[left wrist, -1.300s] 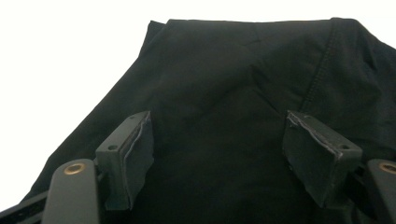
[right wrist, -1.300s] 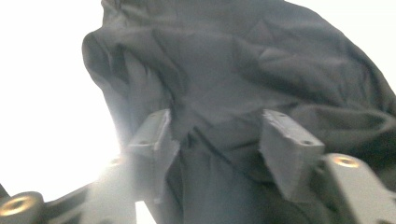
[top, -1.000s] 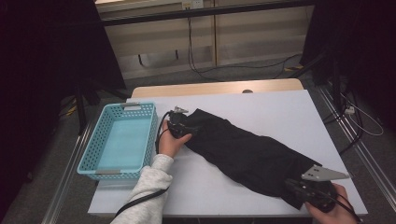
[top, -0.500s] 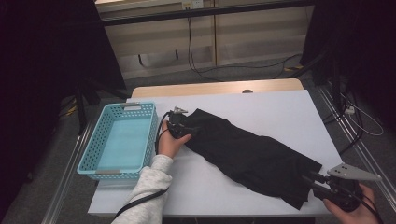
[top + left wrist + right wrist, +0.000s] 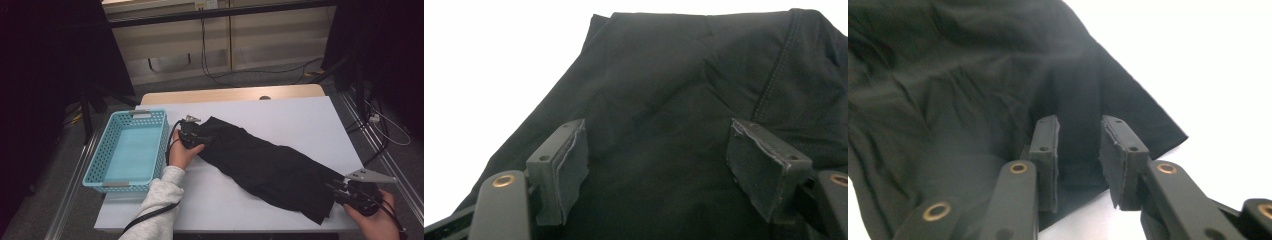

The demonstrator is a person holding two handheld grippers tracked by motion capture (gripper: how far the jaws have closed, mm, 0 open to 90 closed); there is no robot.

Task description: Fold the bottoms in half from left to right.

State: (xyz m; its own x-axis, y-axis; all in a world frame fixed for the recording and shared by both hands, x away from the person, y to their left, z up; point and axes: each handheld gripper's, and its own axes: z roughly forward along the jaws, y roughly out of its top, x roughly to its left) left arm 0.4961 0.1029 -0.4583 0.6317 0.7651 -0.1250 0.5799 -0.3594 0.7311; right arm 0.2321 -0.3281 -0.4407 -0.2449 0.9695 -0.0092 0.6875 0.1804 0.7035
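Black cloth (image 5: 270, 165) on bench (image 5: 300, 115): soft, light, limp; take at end edges. Left claw (image 5: 659, 165) wide apart over it, gripping nothing; right claw (image 5: 1079, 150) has just been opening, narrow gap, cloth edge beneath, unpinched.

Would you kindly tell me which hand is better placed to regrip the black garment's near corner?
Right: its tool sits open at the black garment's near corner; the left tool is at the far end.
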